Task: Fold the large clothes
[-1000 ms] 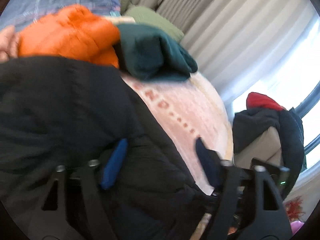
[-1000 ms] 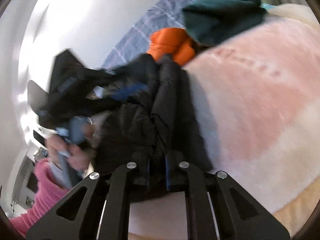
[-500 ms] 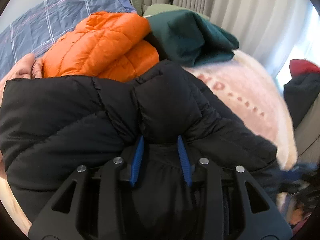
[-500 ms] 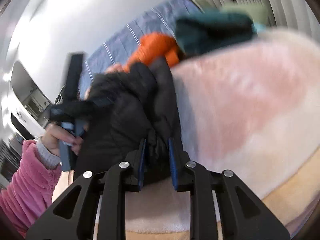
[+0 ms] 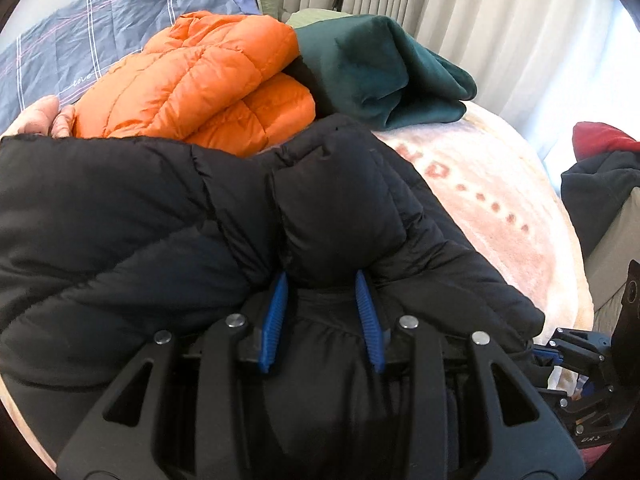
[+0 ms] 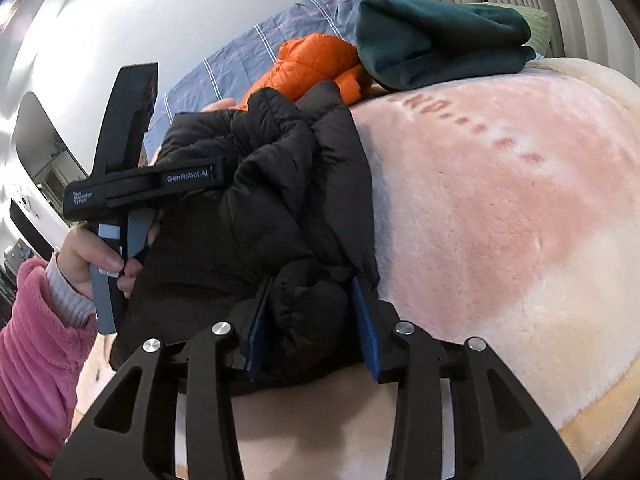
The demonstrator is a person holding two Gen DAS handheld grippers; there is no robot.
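Note:
A black puffer jacket [image 5: 140, 216] lies bunched on a pink fleece blanket [image 5: 492, 208]. My left gripper [image 5: 322, 280] is shut on a thick fold of the jacket, blue pads pressed on both sides. In the right wrist view the same jacket [image 6: 280, 184] lies on the blanket [image 6: 500, 200], and my right gripper [image 6: 314, 284] is shut on a bunched edge of it near the bed's front. The left gripper's body [image 6: 140, 188] shows at the jacket's left side, held by a hand in a pink sleeve.
A folded orange puffer jacket [image 5: 200, 84] and a folded dark green garment [image 5: 380, 68] sit at the back of the bed, by a blue plaid pillow [image 5: 80, 48]. Dark and red clothes [image 5: 596, 176] are piled at the right. Curtains [image 5: 480, 20] hang behind.
The left gripper went from open over the jacket to shut on a fold. The right gripper's jaws spread wider around a thicker bunch, and the jacket has settled lower on the blanket.

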